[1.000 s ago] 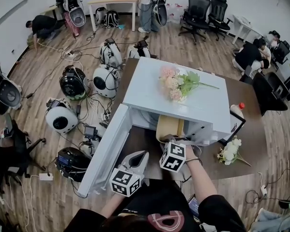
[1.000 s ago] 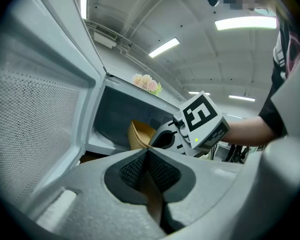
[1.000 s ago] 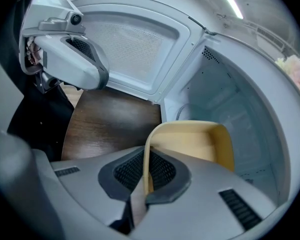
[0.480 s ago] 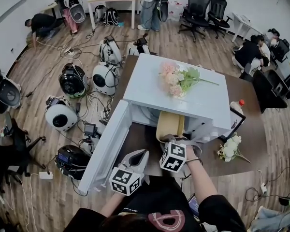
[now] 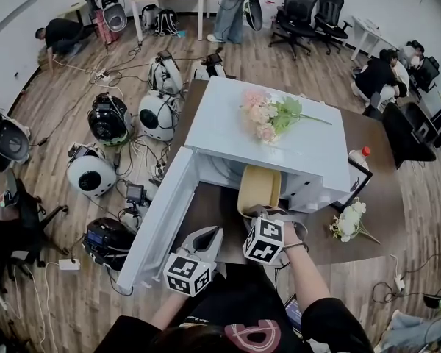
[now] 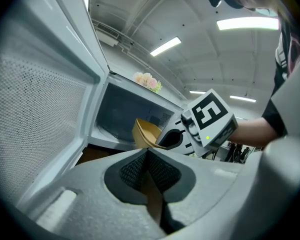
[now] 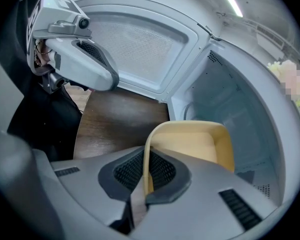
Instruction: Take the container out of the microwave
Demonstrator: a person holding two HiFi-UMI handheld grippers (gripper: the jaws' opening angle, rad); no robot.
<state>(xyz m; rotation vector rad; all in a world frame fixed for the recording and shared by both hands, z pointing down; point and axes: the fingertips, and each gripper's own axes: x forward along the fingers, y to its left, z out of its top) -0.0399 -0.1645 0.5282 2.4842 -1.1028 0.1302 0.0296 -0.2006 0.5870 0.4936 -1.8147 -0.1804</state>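
A tan plastic container (image 5: 259, 188) sticks halfway out of the white microwave (image 5: 279, 149), whose door (image 5: 160, 223) hangs open to the left. My right gripper (image 5: 262, 213) is shut on the container's near wall. In the right gripper view that thin wall (image 7: 146, 154) runs between the pads of my right gripper (image 7: 144, 176), and the container's tan inside (image 7: 190, 146) shows beyond them. My left gripper (image 5: 210, 234) hovers shut and empty in front of the door, left of the container. In the left gripper view its pads (image 6: 146, 153) meet, with the container (image 6: 146, 133) behind them.
Pink flowers (image 5: 268, 120) lie on top of the microwave. On the brown table (image 5: 386, 219) to the right are white flowers (image 5: 349, 225) and a red-capped bottle (image 5: 360, 162). Round white and black devices (image 5: 90, 175), cables, chairs and people fill the floor to the left and behind.
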